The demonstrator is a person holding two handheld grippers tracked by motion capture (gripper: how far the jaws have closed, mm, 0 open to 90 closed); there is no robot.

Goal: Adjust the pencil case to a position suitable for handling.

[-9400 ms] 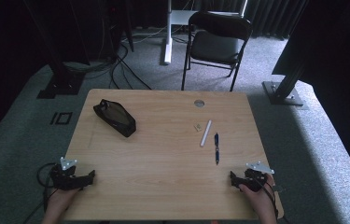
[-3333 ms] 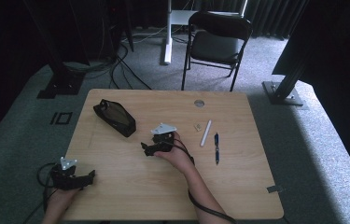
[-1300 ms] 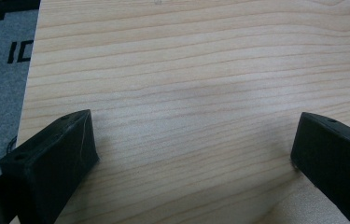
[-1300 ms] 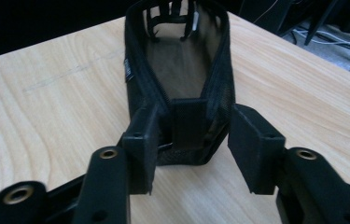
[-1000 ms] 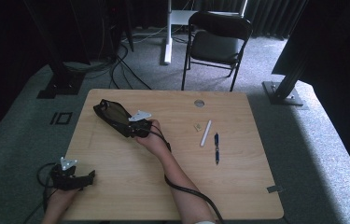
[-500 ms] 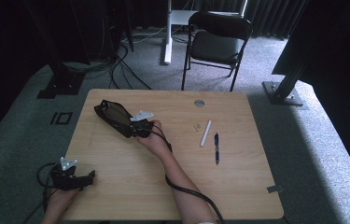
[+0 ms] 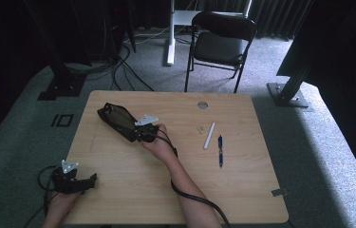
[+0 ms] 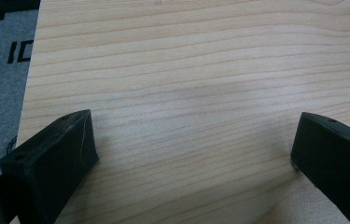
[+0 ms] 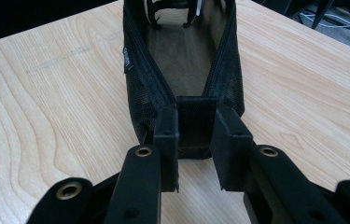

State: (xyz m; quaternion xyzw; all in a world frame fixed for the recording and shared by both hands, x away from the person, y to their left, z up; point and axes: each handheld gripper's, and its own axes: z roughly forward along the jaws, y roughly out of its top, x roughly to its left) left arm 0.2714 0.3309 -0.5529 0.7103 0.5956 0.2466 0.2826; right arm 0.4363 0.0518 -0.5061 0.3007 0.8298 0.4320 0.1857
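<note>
The right hand-held gripper [image 7: 140, 135] reaches across the bench [image 7: 242, 190] to a black mesh pouch [image 7: 117, 121] that lies toward the far left part of the top, slanted with one end pointing to the far left corner. Its jaws have just been closing, and in the right gripper view they pinch the near end of the pouch [image 9: 184, 56] between their pads, right where the two zipper edges meet; the pouch gapes open beyond that point, showing its dark inside. The grey plate of this hand-held gripper sits above the pouch's near end in the high view, and its cable trails back along the forearm to the near edge of the bench. The left hand-held gripper [image 7: 89, 180] rests at the near left corner of the bench, well apart from the pouch, held by the left hand [image 7: 61, 202]. In the left gripper view its jaws stand wide apart over bare wood [image 8: 186, 93] with nothing between them. To the right of the right hand lie a white pen [image 7: 209, 135] and a blue pen [image 7: 220, 150] just beside each other, with a small eraser [image 7: 201, 128] near the white pen's far end. A black chair [image 7: 220, 45] stands on the grey floor beyond the bench.
</note>
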